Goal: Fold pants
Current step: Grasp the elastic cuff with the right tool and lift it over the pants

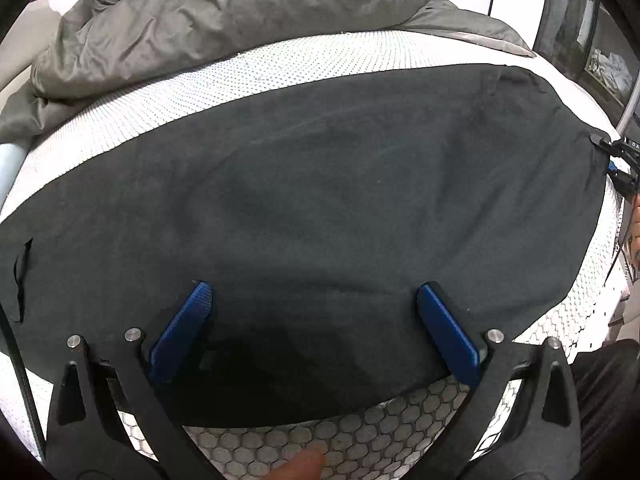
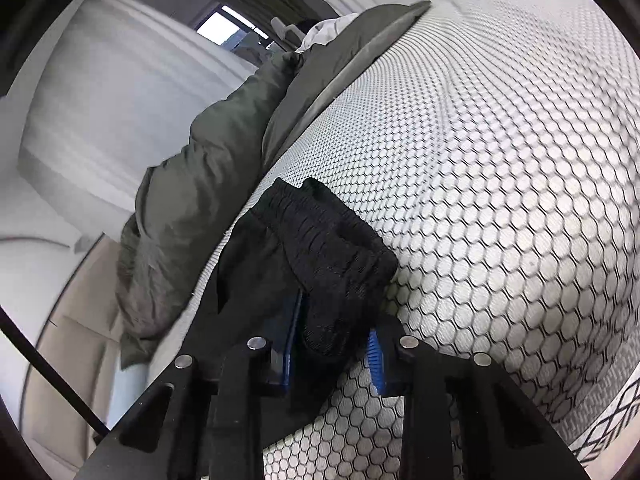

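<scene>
Black pants (image 1: 320, 200) lie spread flat across the mattress in the left wrist view. My left gripper (image 1: 314, 289) hovers over their near edge, its blue pads (image 1: 184, 328) wide apart and open, with nothing pinched. At the pants' far right end my right gripper (image 1: 618, 160) shows small. In the right wrist view the ribbed elastic end of the pants (image 2: 332, 248) is bunched between the blue pads (image 2: 376, 360) of my right gripper (image 2: 336, 320), which is shut on it. The pad tips are hidden by the fabric.
The mattress (image 1: 320, 452) has a white cover with a hexagon pattern. A crumpled grey-green duvet (image 1: 200, 20) lies along its far side. A person's hand (image 1: 634, 232) is at the right edge, and a dark-clothed leg (image 1: 608, 380) at the lower right. White walls (image 2: 100, 100) stand beyond the bed.
</scene>
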A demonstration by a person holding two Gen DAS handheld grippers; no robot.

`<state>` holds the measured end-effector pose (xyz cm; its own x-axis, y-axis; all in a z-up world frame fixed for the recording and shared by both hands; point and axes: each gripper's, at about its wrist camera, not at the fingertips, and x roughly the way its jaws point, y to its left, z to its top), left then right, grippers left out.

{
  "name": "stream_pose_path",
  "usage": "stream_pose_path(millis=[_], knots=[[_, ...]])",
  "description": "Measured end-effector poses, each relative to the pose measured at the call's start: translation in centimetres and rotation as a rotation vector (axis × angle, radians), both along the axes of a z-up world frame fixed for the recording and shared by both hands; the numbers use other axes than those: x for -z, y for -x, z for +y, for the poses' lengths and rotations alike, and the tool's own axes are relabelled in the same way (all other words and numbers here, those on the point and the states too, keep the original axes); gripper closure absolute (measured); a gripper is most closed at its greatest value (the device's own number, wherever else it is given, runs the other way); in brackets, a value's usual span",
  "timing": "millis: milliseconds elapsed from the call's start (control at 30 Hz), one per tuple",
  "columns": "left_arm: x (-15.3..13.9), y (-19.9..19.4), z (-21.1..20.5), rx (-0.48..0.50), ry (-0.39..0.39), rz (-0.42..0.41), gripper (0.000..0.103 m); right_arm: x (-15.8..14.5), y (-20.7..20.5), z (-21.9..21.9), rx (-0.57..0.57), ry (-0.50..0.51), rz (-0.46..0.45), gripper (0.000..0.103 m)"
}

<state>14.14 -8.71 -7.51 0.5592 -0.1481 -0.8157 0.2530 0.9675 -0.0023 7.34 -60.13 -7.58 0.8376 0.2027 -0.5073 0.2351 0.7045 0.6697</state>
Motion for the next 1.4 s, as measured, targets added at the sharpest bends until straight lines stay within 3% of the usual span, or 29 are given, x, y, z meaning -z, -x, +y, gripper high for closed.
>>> stream_pose_path(millis=[100,167,200,300,333,367,467,667,833,1000,1133,1233,1300,1333,1400], knots=[[-0.8,0.3,1.1,-0.023,0.014,-0.02,0.0,-0.3,0.4,0.2,0.009,0.009,0.01,0.068],[-1.4,-0.5,2.2,-0.036,0.045,-0.035,0.0,-0.5,0.3,0.5,-0.012,-0.019,-0.023,0.046],[-1.4,-0.6,2.3,-0.041,0.067,-0.03,0.0,-0.6,0.1,0.6,-0.018,-0.022,-0.033,0.042],[-0.8,-0.5,1.6,-0.04,0.112,0.009,0.0,-0.6,-1.0,1.3,0.002,0.021,-0.012,0.038],[-0.5,-0.5,1.0,-0.031,0.093,0.016,0.0,-0.6,-1.4,1.6,0.019,0.055,0.005,0.046],[-0.2,-0.4,0.4,-0.025,0.053,0.006,0.0,-0.7,-1.6,1.8,0.027,0.082,0.022,0.062],[0.4,0.1,-0.5,-0.019,0.0,-0.03,0.0,-1.3,-1.4,2.2,0.032,0.112,0.0,0.079],[-1.7,-0.1,3.5,-0.082,0.086,-0.031,0.0,-6.8,-0.2,7.3,0.002,0.288,-0.12,0.084],[-2.8,-0.6,9.8,-0.226,0.165,-0.045,0.0,-12.1,-1.2,17.8,-0.174,0.441,-0.236,0.084],[-3.4,-0.7,16.1,-0.363,0.244,-0.053,0.001,-13.1,-2.5,30.3,-0.459,0.539,-0.281,0.085],[-3.3,-0.4,19.7,-0.436,0.286,-0.052,0.001,-9.7,-3.1,41.2,-0.74,0.632,-0.258,0.085],[-2.6,-0.2,21.7,-0.474,0.302,-0.037,0.001,-4.9,-3.3,45.9,-0.959,0.681,-0.131,0.082],[-2.3,-0.1,22.3,-0.477,0.299,-0.028,0.001,-2.9,-2.7,46.8,-1.024,0.713,-0.087,0.08],[-2.3,0.0,22.4,-0.473,0.299,-0.025,0.001,-2.3,-2.4,46.8,-1.042,0.725,-0.086,0.077],[-2.3,-0.3,22.2,-0.46,0.309,-0.021,0.001,-2.4,-1.6,46.0,-1.073,0.713,-0.077,0.058]])
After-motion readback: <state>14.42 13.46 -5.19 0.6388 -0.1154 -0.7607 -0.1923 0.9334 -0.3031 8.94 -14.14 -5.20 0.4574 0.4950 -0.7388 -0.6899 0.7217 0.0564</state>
